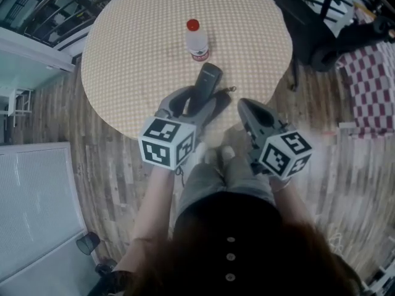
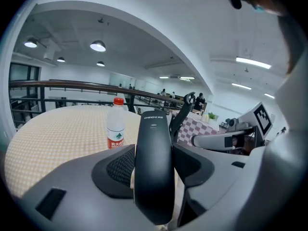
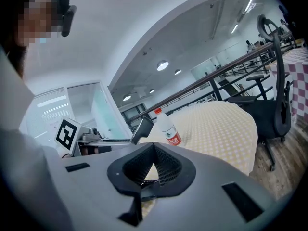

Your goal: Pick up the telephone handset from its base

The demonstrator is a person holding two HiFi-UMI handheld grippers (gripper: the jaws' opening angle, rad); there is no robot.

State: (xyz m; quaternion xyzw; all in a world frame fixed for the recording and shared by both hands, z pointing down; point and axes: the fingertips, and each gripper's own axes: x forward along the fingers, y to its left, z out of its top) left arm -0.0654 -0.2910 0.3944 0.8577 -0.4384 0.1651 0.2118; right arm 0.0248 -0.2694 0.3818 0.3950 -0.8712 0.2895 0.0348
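Observation:
A black telephone handset [image 1: 208, 79] stands tilted over the near edge of the round table [image 1: 136, 48]. My left gripper [image 1: 199, 100] is shut on its lower half. In the left gripper view the handset [image 2: 154, 158] fills the gap between the two grey jaws, upright and pinched by the ribbed pads. A dark shape with a short cord [image 1: 226, 92] lies just under it; I cannot tell whether that is the base. My right gripper [image 1: 243, 105] hovers to the right of the handset, shut on nothing, its pads [image 3: 166, 165] meeting at the tip.
A clear water bottle [image 1: 197, 41] with a red cap stands on the checked cloth beyond the handset. A black office chair [image 1: 321, 23] sits at the table's right. The person's knees [image 1: 222, 165] are close under the table's near edge. A railing runs behind the table.

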